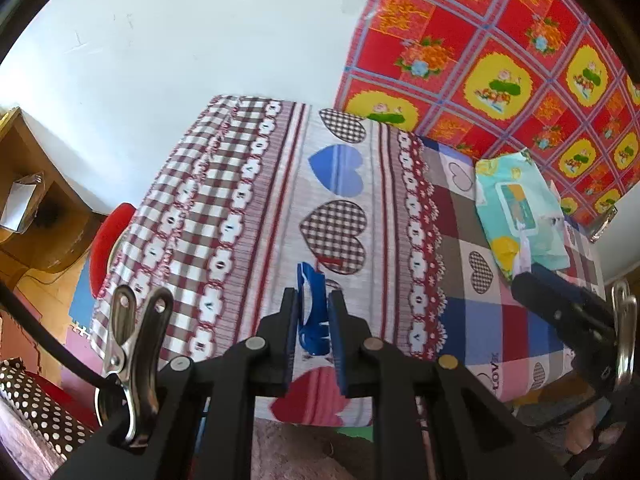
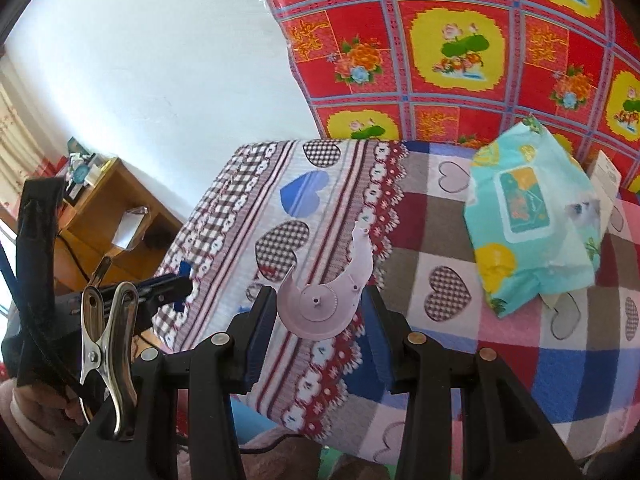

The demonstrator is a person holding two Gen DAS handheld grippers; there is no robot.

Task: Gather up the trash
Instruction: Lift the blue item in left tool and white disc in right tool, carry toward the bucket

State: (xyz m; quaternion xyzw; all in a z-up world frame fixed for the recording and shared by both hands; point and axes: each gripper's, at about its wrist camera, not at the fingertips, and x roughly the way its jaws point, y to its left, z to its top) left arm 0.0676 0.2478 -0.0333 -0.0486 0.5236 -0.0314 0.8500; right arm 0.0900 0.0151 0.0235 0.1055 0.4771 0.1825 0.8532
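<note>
My left gripper (image 1: 313, 300) is shut on a blue plastic piece (image 1: 312, 312), held above the heart-patterned blanket (image 1: 240, 208). My right gripper (image 2: 320, 300) is shut on a pale pink plastic disc piece (image 2: 324, 304) with a curved arm, held above the same blanket (image 2: 420, 240). The left gripper (image 2: 176, 284) shows at the left of the right wrist view with a bit of blue at its tip. The right gripper (image 1: 560, 304) shows at the right of the left wrist view.
A turquoise wet-wipes pack (image 1: 516, 208) lies on the blanket at the right, also in the right wrist view (image 2: 528, 216). A red and yellow flowered cloth (image 2: 460, 48) hangs behind. A wooden shelf (image 2: 108, 208) stands at the left by the white wall. A red stool (image 1: 106, 240) stands beside the bed.
</note>
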